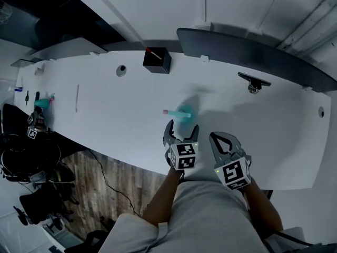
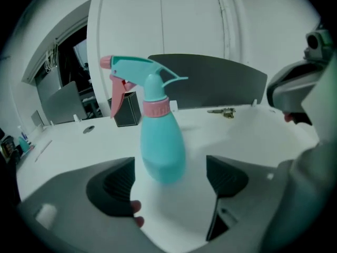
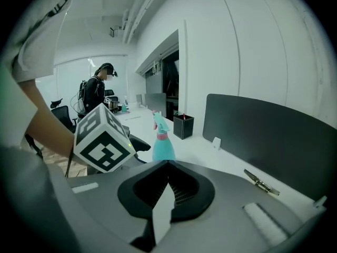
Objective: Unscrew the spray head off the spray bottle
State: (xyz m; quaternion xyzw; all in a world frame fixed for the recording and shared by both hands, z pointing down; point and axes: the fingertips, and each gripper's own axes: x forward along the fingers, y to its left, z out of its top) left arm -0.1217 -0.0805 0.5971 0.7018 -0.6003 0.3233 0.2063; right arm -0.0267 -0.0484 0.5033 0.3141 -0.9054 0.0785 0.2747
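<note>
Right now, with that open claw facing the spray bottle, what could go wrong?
The spray bottle stands free just ahead of the left gripper's open jaws; a nudge from one jaw could tip it. Its body is rounded, so a grip might slip. The right gripper is shut, so it cannot steady the spray head yet.

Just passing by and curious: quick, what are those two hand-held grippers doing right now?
Left hand-held gripper: open, teal plastic spray bottle standing just ahead of its jaws, untouched.
Right hand-held gripper: closed, empty.

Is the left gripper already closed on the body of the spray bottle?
No; the left gripper holds its jaws wide apart, and the spray bottle stands upright between them with a gap on each side.
</note>
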